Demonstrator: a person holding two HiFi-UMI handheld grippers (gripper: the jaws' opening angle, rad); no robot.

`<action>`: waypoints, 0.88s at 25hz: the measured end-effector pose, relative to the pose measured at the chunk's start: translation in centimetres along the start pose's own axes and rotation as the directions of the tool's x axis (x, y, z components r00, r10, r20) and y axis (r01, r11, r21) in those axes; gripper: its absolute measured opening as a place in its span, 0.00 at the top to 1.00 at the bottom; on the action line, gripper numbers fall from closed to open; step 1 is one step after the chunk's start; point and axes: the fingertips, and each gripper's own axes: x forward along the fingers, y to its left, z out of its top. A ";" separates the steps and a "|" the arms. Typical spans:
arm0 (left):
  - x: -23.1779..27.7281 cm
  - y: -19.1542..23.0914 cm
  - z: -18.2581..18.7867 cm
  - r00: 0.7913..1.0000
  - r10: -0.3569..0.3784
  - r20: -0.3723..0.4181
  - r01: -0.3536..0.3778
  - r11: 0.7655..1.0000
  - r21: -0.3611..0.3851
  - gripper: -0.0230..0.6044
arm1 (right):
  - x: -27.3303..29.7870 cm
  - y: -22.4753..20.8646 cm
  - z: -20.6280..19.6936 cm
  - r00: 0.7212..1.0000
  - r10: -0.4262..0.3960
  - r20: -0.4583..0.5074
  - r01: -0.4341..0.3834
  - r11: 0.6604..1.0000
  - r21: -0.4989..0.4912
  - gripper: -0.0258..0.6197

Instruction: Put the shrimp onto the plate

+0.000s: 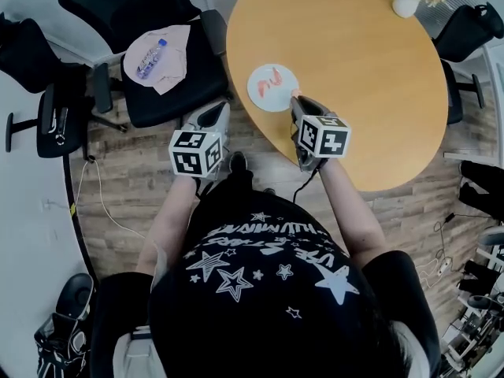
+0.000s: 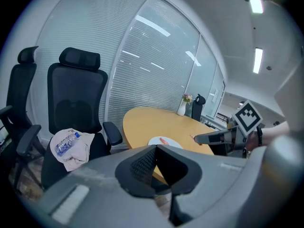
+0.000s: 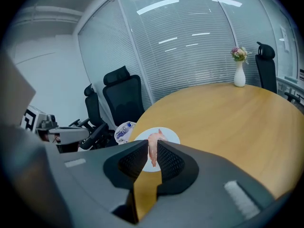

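Observation:
A white plate (image 1: pixel 282 94) lies near the round wooden table's near-left edge, with pink shrimp (image 1: pixel 272 79) on it. My right gripper (image 1: pixel 297 99) hovers at the plate's near rim, shut on another pink shrimp (image 3: pixel 153 150), which hangs upright between the jaw tips; the plate (image 3: pixel 170 137) shows just beyond it. My left gripper (image 1: pixel 211 116) is off the table, over the gap between table and chair, jaws shut on nothing. In the left gripper view the plate (image 2: pixel 172 143) and the right gripper (image 2: pixel 195 137) appear past the jaw tips.
The table (image 1: pixel 370 77) carries a white vase with flowers (image 1: pixel 409 3) at its far side. A black office chair (image 1: pixel 169 85) to the left holds a cloth and a water bottle (image 1: pixel 151 57). More chairs (image 1: pixel 59 116) and floor cables (image 1: pixel 98 199) surround me.

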 end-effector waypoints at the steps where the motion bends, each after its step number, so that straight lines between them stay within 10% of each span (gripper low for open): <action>1: 0.3 0.4 0.0 1.000 -0.002 -0.005 0.002 1.000 -0.002 0.96 | 0.5 0.0 -0.1 1.000 -0.002 -0.006 0.002 1.000 0.000 0.86; 22: 3.2 3.8 -1.4 0.995 -0.036 -0.088 0.034 0.999 -0.030 0.96 | 7.0 0.0 -3.9 0.981 -0.063 -0.182 0.054 0.997 -0.054 0.86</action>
